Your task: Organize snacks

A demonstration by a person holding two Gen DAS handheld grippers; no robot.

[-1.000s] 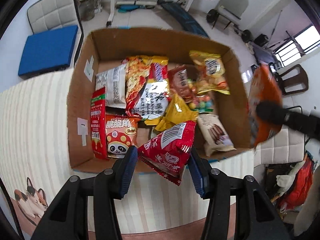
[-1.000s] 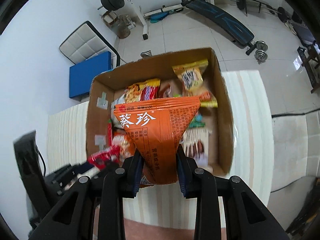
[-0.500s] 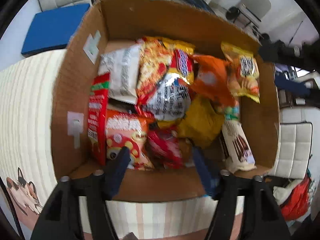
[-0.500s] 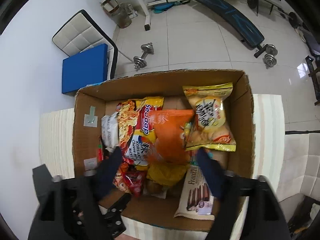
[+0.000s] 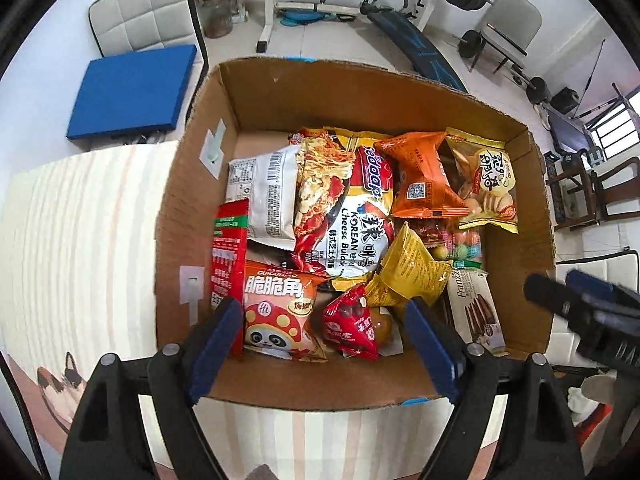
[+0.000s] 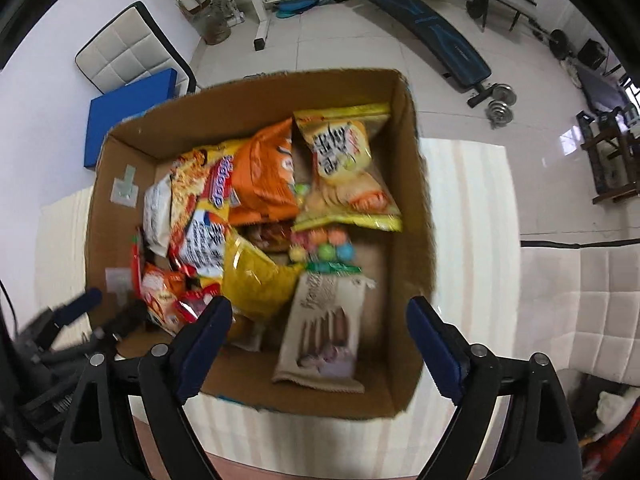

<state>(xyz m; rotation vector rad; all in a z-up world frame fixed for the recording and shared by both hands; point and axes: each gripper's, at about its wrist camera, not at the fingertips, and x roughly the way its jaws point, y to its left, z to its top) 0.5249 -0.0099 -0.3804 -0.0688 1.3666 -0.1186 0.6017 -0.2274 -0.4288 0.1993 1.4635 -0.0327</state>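
A cardboard box point(image 5: 320, 92) on the striped table holds several snack packs. A small red pack point(image 5: 350, 328) lies at the box's near side, beside a panda snack bag point(image 5: 276, 312). An orange pack point(image 5: 420, 176) lies at the back, also seen in the right wrist view point(image 6: 264, 176). My left gripper point(image 5: 324, 340) is open and empty above the near wall. My right gripper point(image 6: 320, 340) is open and empty above the box's near right part, over a wafer pack point(image 6: 324, 332). It shows in the left wrist view point(image 5: 584, 312).
The striped tablecloth point(image 5: 80, 240) surrounds the box point(image 6: 404, 184). Beyond the table are a blue mat point(image 5: 132, 92), padded chairs point(image 5: 144, 20), a weight bench point(image 5: 416, 44) and dumbbells point(image 6: 500, 104). A white padded seat point(image 6: 580, 304) is at the right.
Both grippers opened and dropped their packs into the box: the red pack at the near side, the orange pack at the back. Both grippers then pulled back toward the near wall.
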